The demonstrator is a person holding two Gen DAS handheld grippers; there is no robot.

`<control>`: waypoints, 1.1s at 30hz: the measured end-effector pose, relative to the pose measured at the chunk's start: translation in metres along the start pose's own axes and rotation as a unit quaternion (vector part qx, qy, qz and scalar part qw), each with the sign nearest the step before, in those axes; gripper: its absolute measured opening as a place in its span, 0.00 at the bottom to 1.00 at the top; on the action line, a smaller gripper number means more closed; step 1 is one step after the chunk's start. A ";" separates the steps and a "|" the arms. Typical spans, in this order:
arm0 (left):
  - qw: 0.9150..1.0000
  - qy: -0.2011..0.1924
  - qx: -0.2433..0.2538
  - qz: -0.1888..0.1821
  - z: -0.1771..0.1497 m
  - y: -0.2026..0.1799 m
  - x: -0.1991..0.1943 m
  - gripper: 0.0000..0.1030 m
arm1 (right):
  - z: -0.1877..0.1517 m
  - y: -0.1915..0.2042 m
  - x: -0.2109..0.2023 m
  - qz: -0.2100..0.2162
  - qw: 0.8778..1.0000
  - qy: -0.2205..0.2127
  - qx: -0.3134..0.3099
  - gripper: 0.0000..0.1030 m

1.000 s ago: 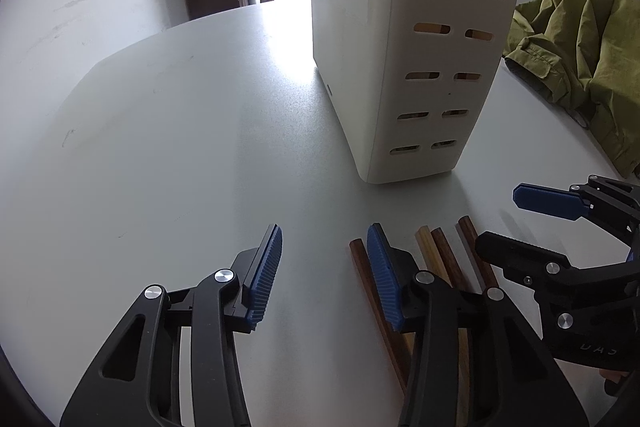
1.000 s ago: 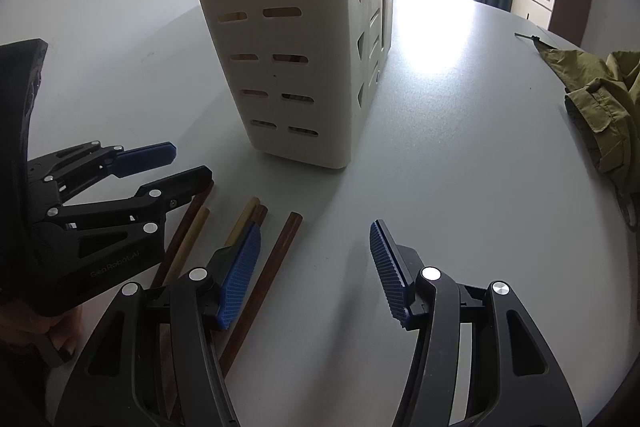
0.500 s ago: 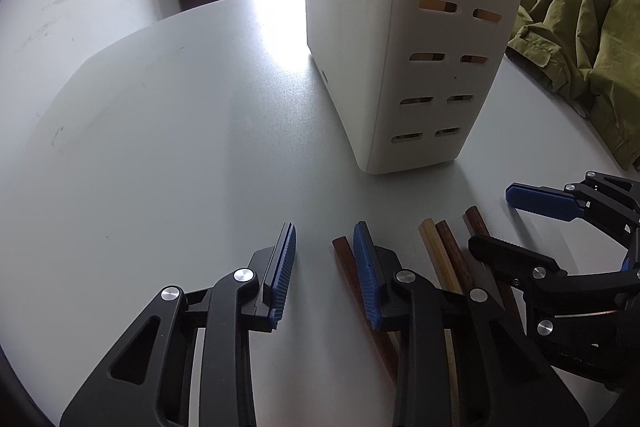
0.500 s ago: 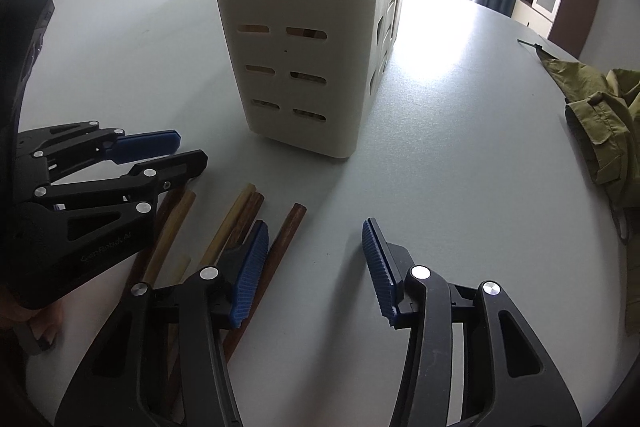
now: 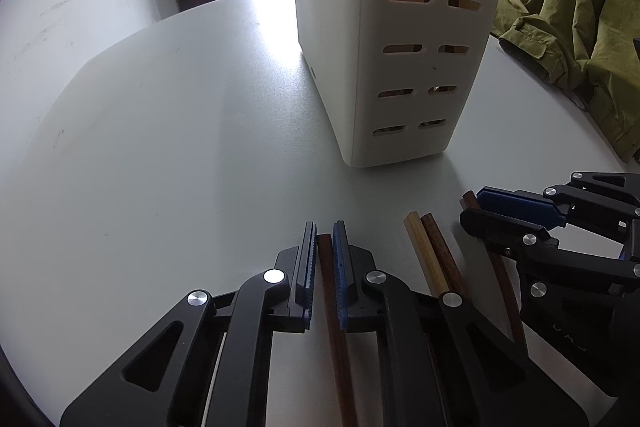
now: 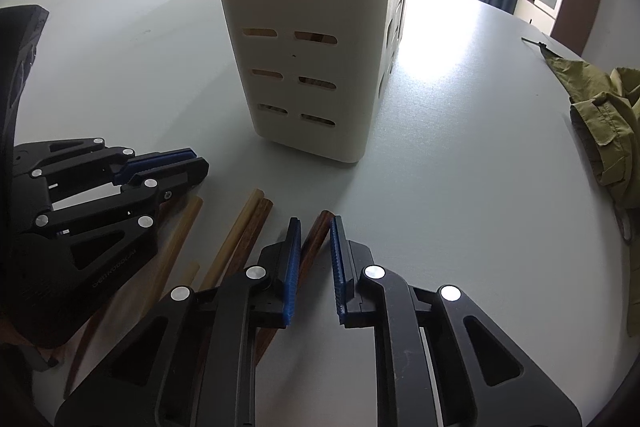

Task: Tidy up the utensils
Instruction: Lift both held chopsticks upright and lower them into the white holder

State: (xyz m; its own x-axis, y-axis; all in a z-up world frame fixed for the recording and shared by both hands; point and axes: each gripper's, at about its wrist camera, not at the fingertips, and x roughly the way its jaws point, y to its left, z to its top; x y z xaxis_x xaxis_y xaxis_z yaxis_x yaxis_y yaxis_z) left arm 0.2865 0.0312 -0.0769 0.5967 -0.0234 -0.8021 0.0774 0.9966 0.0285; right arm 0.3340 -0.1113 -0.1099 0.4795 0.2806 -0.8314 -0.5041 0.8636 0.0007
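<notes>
Left wrist: hand-held gripper (image 5: 325, 241) pinched on brown chopstick (image 5: 334, 311).

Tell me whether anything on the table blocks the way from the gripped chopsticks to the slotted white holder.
Nothing visible does. Bare table lies between the holder and the dark chopstick in the left hand-held gripper; likewise for the right hand-held gripper and its chopstick.
</notes>
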 end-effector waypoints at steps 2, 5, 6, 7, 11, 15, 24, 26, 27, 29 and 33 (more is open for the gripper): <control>1.000 0.001 -0.001 -0.002 0.000 0.000 0.000 0.07 | -0.001 0.004 -0.001 0.002 1.000 0.000 0.002 0.14; 1.000 0.003 -0.006 -0.004 0.000 0.002 0.000 0.07 | 0.002 -0.003 0.001 0.008 1.000 0.002 0.007 0.10; 1.000 0.004 -0.008 -0.004 0.000 0.003 0.000 0.07 | 0.002 -0.003 0.000 0.014 1.000 0.004 0.011 0.09; 1.000 0.004 -0.010 -0.004 0.000 0.004 -0.001 0.07 | 0.002 -0.005 0.000 0.021 1.000 0.006 0.017 0.08; 1.000 -0.004 -0.015 -0.006 0.003 0.007 -0.009 0.07 | 0.005 -0.008 -0.001 0.029 0.999 0.006 0.017 0.08; 0.999 -0.022 -0.020 -0.012 0.008 0.011 -0.027 0.07 | 0.014 -0.016 -0.013 0.035 0.999 -0.011 0.023 0.08; 0.994 -0.098 -0.028 -0.030 0.019 0.008 -0.096 0.07 | 0.030 -0.025 -0.059 0.036 0.996 -0.076 0.040 0.08; 0.992 -0.121 -0.026 -0.025 0.020 0.005 -0.111 0.07 | 0.032 -0.026 -0.066 0.037 0.995 -0.087 0.041 0.08; 0.991 -0.128 -0.026 -0.021 0.020 0.004 -0.116 0.07 | 0.033 -0.026 -0.069 0.039 0.994 -0.093 0.043 0.08; 0.989 -0.140 -0.028 -0.022 0.020 0.002 -0.125 0.07 | 0.033 -0.025 -0.077 0.045 0.993 -0.105 0.040 0.08; 0.985 -0.168 -0.027 -0.027 0.022 -0.001 -0.148 0.07 | 0.041 -0.023 -0.093 0.055 0.989 -0.136 0.038 0.08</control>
State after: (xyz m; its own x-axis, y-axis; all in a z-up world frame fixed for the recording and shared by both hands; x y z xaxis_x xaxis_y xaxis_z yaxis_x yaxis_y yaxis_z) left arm 0.2158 0.0315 0.0551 0.8243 -0.0915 -0.5587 0.0786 0.9958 -0.0472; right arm 0.3304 -0.1406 -0.0096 0.6056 0.4668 -0.6445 -0.5125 0.8483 0.1329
